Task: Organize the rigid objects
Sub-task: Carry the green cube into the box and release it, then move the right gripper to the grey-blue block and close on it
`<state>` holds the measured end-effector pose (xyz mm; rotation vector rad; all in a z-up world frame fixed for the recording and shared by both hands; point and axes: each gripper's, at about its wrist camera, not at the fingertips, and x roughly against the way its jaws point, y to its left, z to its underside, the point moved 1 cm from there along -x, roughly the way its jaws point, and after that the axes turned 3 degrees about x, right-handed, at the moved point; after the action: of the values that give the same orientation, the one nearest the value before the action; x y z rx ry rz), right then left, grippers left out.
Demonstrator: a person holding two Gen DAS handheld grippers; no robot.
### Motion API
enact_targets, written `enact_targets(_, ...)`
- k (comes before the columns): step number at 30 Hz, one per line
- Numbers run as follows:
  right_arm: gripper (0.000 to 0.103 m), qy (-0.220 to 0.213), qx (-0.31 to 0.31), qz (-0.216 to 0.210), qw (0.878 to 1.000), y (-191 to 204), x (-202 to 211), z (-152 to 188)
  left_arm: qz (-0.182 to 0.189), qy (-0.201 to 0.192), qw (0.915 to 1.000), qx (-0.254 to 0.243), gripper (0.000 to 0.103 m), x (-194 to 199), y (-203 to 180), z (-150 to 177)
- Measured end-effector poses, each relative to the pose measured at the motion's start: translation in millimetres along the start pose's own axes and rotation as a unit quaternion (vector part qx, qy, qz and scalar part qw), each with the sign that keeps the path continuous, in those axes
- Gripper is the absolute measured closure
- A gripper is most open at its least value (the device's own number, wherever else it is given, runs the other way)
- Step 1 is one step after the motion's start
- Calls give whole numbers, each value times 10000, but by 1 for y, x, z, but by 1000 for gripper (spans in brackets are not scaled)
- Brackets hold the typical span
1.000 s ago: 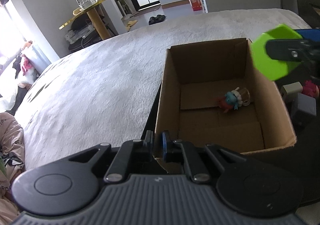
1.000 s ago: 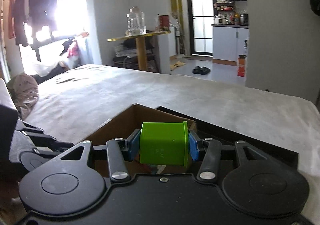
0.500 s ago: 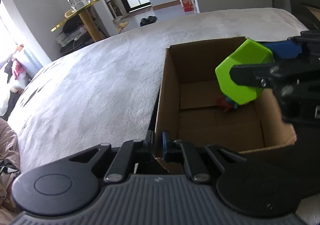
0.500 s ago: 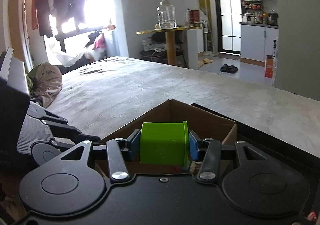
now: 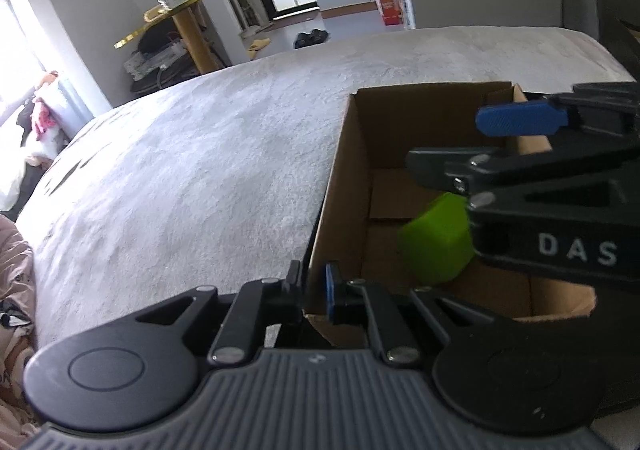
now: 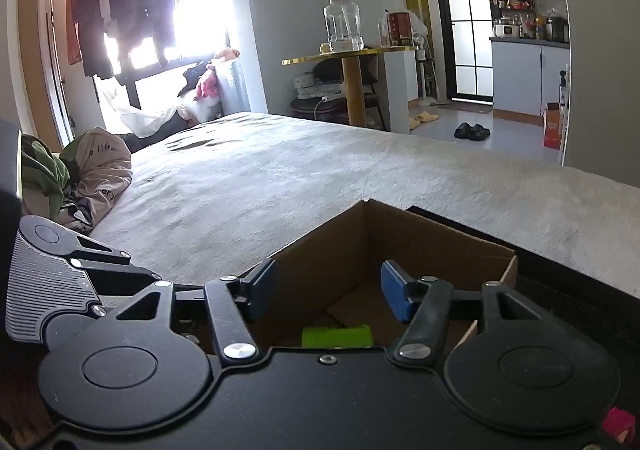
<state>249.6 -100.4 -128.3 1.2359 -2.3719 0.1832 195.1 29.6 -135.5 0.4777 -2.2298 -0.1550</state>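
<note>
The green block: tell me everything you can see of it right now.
The green block is a bright lime, smooth, plastic-looking faceted piece, blurred in the left wrist view. It sits tilted inside the cardboard box, low near the floor; whether it rests there cannot be told. The right gripper hangs above it with jaws spread and does not hold it. The right wrist view shows only its top edge.

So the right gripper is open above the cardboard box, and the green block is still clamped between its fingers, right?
Not quite. The right gripper is open above the cardboard box, but the green block is not between its fingers; it sits down inside the box. The right wrist view shows this.
</note>
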Motion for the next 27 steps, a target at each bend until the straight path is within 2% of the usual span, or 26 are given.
enact_targets(8,45,65,-75,50,9999,-6,20,-4,-22,1,9999,163,93,-2,4,-1)
enact_targets(18,45,425,-153,529,9976,-21,48,0,28,77,9995,298,92,-1,7,-7)
enact_targets(27,45,859,-104,855,9926,-27,59,16,3,99,9996,246,92,-2,6,-11)
